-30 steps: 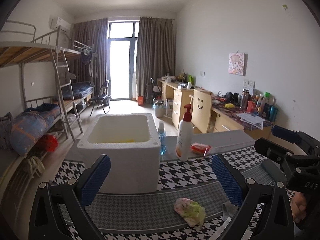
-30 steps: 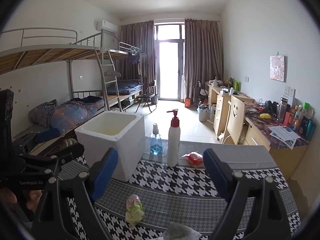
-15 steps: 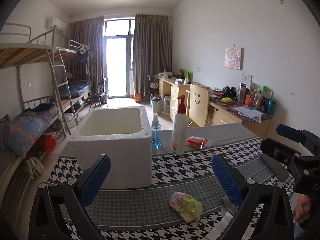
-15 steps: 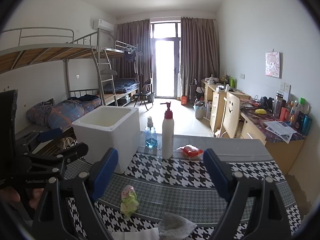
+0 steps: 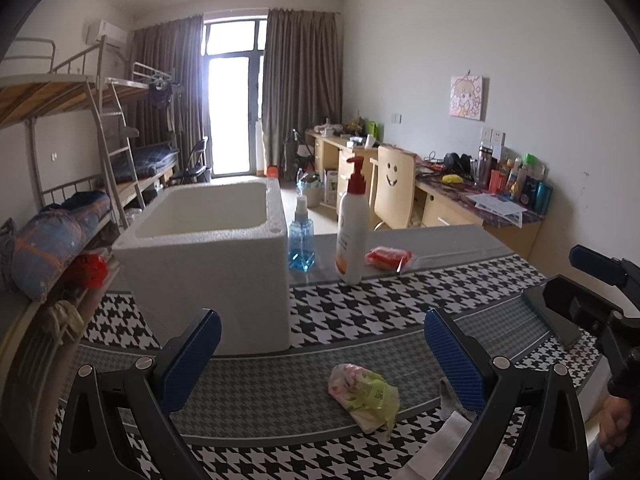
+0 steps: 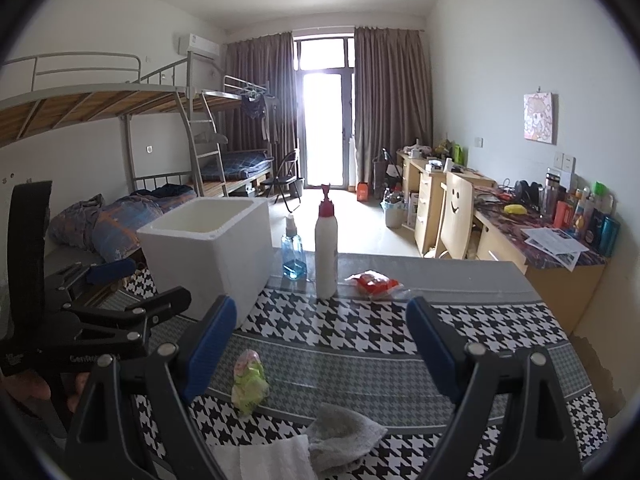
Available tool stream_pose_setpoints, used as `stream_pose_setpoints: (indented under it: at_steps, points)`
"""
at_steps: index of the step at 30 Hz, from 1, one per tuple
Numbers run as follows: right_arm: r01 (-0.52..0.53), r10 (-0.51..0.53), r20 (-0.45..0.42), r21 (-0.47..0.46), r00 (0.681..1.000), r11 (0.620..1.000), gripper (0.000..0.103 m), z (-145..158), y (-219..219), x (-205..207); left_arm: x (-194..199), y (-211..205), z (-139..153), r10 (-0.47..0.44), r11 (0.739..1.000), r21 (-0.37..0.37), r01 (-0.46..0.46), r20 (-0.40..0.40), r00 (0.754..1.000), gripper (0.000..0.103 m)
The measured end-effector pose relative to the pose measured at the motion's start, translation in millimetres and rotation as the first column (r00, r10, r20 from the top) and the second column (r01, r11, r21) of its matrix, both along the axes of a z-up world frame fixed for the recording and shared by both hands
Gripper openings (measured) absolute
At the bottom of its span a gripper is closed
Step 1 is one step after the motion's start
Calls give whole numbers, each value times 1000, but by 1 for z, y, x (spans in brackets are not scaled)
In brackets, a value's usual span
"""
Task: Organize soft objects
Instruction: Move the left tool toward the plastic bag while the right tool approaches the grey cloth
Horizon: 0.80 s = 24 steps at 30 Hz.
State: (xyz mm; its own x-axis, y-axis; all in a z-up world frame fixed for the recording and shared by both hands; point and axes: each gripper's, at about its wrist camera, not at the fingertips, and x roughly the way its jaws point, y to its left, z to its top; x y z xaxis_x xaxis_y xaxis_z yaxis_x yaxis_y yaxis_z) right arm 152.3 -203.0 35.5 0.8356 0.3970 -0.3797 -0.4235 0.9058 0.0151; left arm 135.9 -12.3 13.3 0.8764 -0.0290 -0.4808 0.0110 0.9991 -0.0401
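**Both grippers empty over the table: pick a soft item, drop it in the foam box**

Your left gripper (image 5: 318,354) has its blue pads spread wide with nothing held. The crumpled pink-and-green plastic tissue packet (image 5: 363,394) lies on the black-and-white houndstooth tablecloth (image 5: 360,308), just ahead of the fingertips and nearer the right-hand pad (image 5: 450,356). It is not touching either pad.

Your right gripper (image 6: 322,342) is also wide open and empty. From it, the same packet (image 6: 250,376) sits low and toward the left pad, and a grey folded cloth (image 6: 344,436) lies below the jaws, close to the camera. A white paper towel (image 6: 276,458) is touching the cloth on its left.

The white foam box (image 5: 212,260) stands ahead and to the left of both grippers, open-topped. It looks like the drop target, though its contents can't be seen.

How to do it well:
- Take the packet with the left gripper. Shift right so it centres between the pads, then go down.
- Close low across the bulk; the wrapper is slippery and will likely squash.
- Keep the right gripper off to its side; the two tools are near each other.
- Steer clear of the white pump bottle with a red top (image 5: 352,224) and the blue spray bottle (image 5: 301,236) beside the box.
- The red snack packet (image 5: 388,258) is further ahead, so leave it for later.
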Motion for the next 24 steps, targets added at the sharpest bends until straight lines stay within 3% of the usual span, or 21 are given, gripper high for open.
stream_pose_setpoints:
  at_steps: [24]
  points:
    - [53,-54,-89,-11,995,999,89,-33,-18,11,12,-22,-37,-56,998,26,58,-79,995,102]
